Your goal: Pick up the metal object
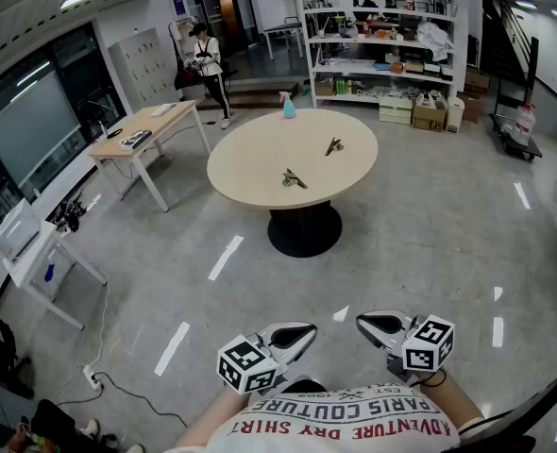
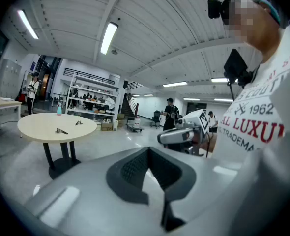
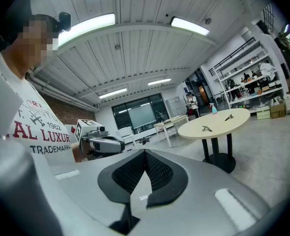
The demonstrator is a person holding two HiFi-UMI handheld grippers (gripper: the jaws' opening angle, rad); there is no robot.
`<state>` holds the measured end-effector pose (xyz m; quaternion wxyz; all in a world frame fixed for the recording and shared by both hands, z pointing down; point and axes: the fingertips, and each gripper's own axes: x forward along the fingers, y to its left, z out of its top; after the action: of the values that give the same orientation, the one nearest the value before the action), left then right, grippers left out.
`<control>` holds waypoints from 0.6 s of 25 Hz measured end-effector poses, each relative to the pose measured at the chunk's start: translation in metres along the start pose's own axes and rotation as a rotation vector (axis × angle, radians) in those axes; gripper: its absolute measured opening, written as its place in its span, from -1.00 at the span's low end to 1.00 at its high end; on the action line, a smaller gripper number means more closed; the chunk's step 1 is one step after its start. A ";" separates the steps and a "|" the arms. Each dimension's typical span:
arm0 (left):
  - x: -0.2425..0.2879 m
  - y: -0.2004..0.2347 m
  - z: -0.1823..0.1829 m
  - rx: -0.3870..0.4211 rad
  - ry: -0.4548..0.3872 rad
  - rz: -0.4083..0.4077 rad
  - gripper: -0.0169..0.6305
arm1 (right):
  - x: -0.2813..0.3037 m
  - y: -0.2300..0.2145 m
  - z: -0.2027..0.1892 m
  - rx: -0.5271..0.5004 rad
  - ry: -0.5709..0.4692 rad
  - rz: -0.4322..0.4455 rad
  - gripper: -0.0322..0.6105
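Two small metal objects [image 1: 294, 179] [image 1: 333, 145] lie on a round beige table [image 1: 250, 163] several steps ahead of me. My left gripper [image 1: 293, 336] and right gripper [image 1: 378, 327] are both held close to my chest, far from the table, shut with nothing between their jaws. In the left gripper view the shut left gripper [image 2: 150, 154] faces the table [image 2: 42, 124] with the metal objects [image 2: 62, 131] small on it. In the right gripper view the closed right gripper [image 3: 145, 156] has the table [image 3: 223, 119] off to its right.
A blue spray bottle [image 1: 287, 106] stands at the table's far edge. A wooden desk [image 1: 146, 125] and a white desk [image 1: 33, 243] stand left, shelves [image 1: 382, 45] at the back. A person [image 1: 208, 59] stands far behind. A cable [image 1: 127, 385] trails on the floor at left.
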<state>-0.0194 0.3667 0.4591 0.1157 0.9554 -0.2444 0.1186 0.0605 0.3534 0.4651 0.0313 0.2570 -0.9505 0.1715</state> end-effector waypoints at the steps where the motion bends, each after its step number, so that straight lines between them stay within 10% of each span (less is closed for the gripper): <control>1: 0.002 0.012 -0.001 -0.003 0.006 0.015 -0.94 | 0.006 -0.008 0.002 0.001 0.001 0.002 -0.89; 15: 0.087 0.278 0.054 -0.026 -0.008 0.061 -0.94 | 0.165 -0.212 0.079 0.021 0.008 -0.011 -0.89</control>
<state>-0.0737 0.0758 0.4782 0.1234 0.9464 -0.2753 0.1152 0.0259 0.0764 0.4809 0.0333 0.2620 -0.9471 0.1826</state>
